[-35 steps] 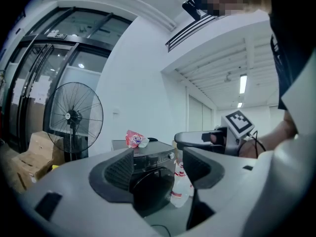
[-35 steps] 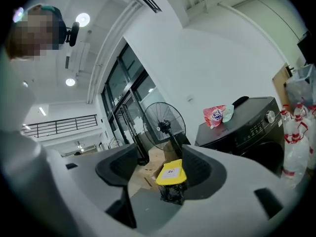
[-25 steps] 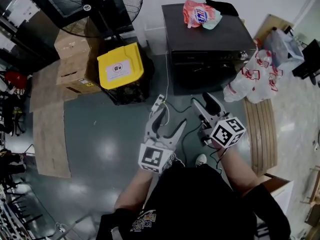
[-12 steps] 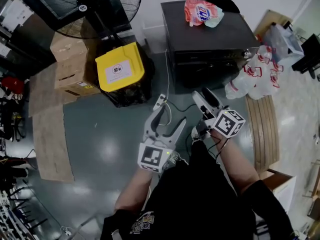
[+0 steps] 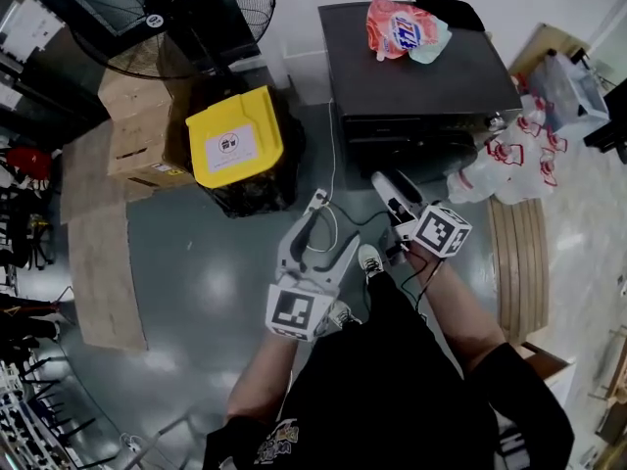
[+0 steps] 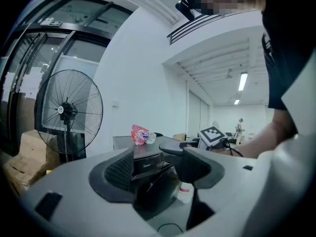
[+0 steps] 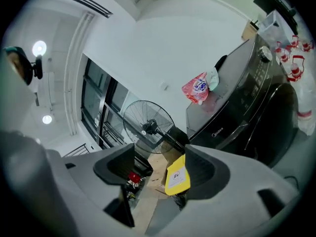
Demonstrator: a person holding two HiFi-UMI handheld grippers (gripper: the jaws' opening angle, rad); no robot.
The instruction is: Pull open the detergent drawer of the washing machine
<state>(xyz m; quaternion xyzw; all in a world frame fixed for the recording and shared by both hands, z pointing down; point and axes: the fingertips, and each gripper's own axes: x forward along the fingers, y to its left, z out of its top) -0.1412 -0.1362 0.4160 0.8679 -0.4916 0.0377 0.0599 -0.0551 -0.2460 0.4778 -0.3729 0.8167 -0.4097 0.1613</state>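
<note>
The dark front-loading washing machine [image 5: 421, 76] stands at the top of the head view, and its drawer shows no gap at the front panel [image 5: 423, 125]. My left gripper [image 5: 336, 229] is open and empty over the grey floor, well short of the machine. In the left gripper view the machine [image 6: 148, 163] is framed between the spread jaws of the left gripper [image 6: 158, 168]. My right gripper [image 5: 390, 192] is rolled on its side, open and empty, a short way from the machine's front. In the right gripper view the machine [image 7: 247, 107] lies to the right of the right gripper [image 7: 160, 169].
A red detergent bag [image 5: 404, 27] and a dark cloth lie on the machine's top. A yellow-lidded bin [image 5: 235, 140], cardboard boxes [image 5: 137, 130] and a standing fan [image 5: 167, 13] are to the left. Packed water bottles [image 5: 509, 164] and a wooden board [image 5: 514, 253] are to the right. Cables and a power strip [image 5: 315, 202] cross the floor.
Both grippers have moved toward the washing machine. The right gripper has rolled onto its side. A white shoe has stepped forward between them.
</note>
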